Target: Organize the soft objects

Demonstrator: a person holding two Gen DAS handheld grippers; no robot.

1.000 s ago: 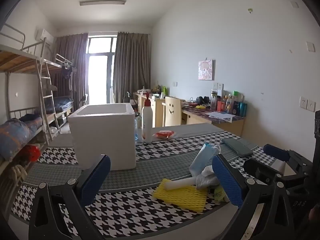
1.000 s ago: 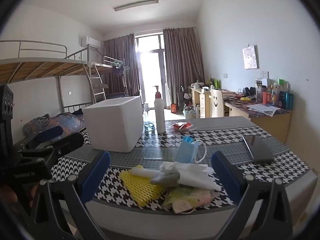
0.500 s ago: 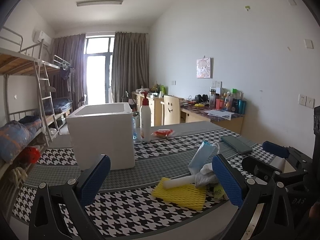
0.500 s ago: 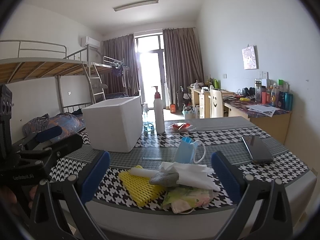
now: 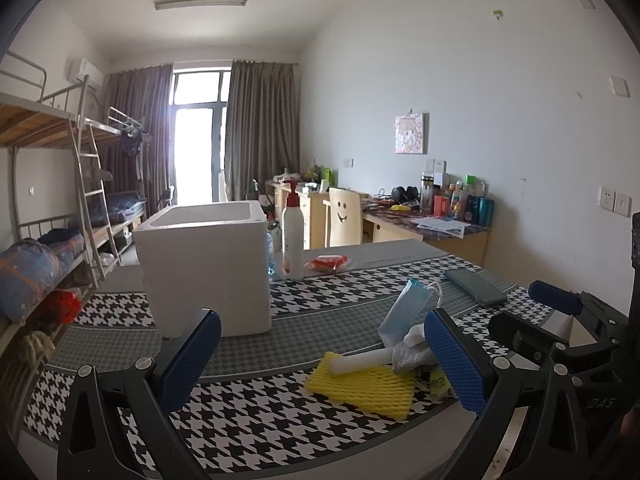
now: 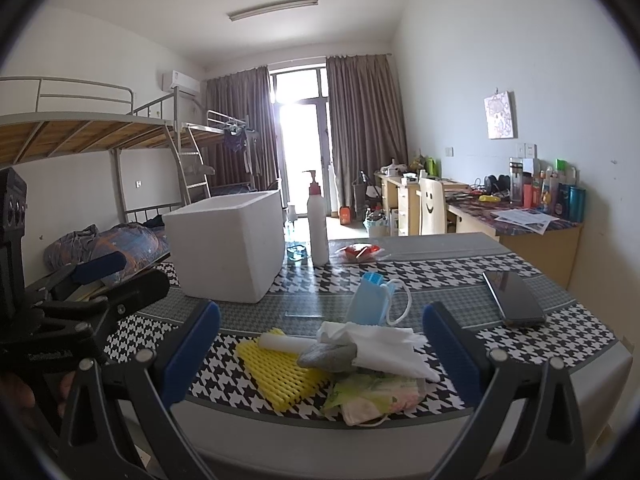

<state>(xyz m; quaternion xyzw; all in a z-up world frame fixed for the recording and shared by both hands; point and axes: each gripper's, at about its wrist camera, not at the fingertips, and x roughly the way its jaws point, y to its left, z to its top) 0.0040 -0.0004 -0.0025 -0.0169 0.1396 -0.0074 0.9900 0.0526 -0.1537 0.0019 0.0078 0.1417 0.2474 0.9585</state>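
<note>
**Dorm-room surface, soft pile untouched, both hand-held grippers waiting**

Houndstooth cloth covered the surface [image 6: 532,356] in front of you, and the soft things lay in one heap at its near edge. At the heart of it sat a yellow foam net [image 6: 276,372] with a white foam roll [image 6: 284,342] resting across it, a grey rag [image 6: 328,356] and a white tissue [image 6: 384,346] on top, and a crumpled floral mask [image 6: 372,398] hanging towards the rim. A blue face mask [image 6: 370,300] stood propped just behind the heap.

Your right hand-held gripper [image 6: 320,354] was spread wide and empty, framing the pile without touching it. Your left hand-held gripper [image 5: 320,360] was likewise spread and empty, aimed at the ground between the pile and the white foam box [image 5: 208,268], which stood open-topped farther back to the left, well apart from the heap.

By my reading you were at the very start: nothing was picked and nothing visibly sat in the box. The next move probably called for lowering one gripper onto a top item, the tissue or rag, and pinching low enough to catch it without dragging the rest off the edge. A phone [image 6: 514,298] and a pump bottle [image 6: 318,224] looked like things to leave alone.
</note>
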